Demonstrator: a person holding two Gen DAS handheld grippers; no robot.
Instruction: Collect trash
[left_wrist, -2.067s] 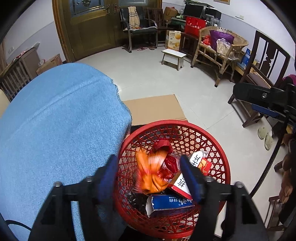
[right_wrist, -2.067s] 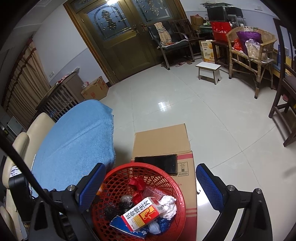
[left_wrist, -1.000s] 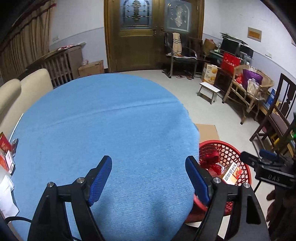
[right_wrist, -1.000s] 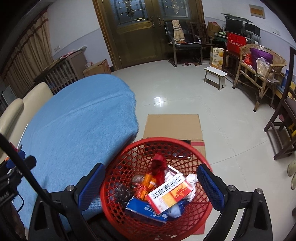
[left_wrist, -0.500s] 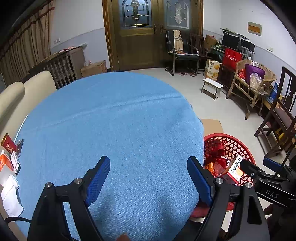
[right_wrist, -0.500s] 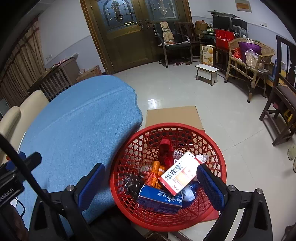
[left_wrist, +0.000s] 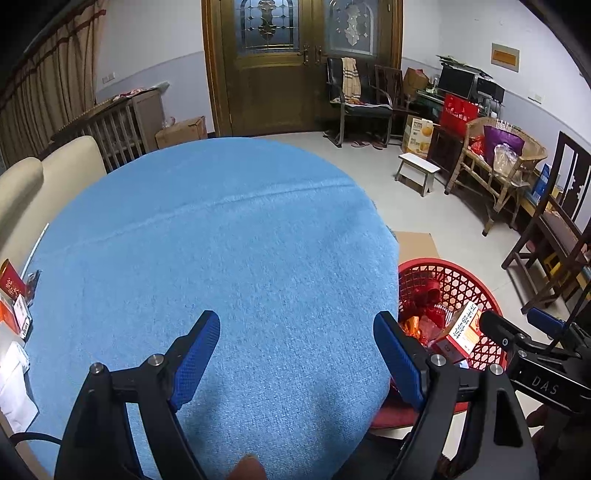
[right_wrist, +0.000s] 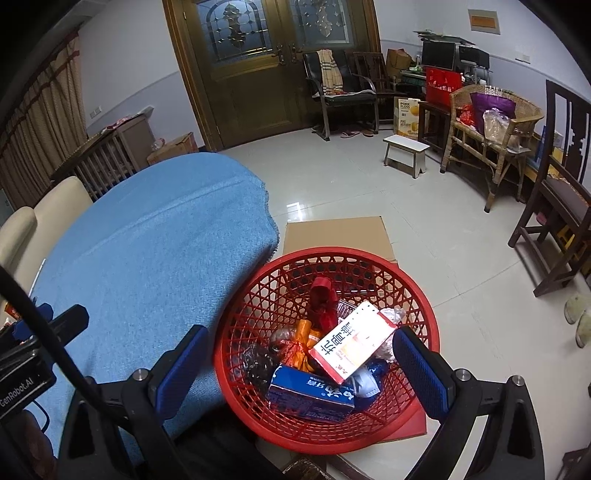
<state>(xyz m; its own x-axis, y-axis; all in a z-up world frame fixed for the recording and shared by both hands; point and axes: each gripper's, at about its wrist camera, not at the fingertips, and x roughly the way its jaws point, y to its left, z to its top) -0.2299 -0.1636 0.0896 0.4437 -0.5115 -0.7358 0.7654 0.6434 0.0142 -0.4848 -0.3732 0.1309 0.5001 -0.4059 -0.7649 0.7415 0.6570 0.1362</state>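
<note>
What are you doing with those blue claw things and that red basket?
A person is tidying up trash with two hand-held grippers. The right gripper hangs open over the red basket, which already holds boxes and wrappers, such as a white and orange box. The left gripper is open and empty above the blue tablecloth. A few small packets lie at the table's left edge.

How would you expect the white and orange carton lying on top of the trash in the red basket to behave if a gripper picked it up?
The carton looks like thin cardboard, so probably light and easily crushed. Its flat faces should grip well. It lies tilted on loose wrappers in the basket, so it may slide when nudged.
</note>
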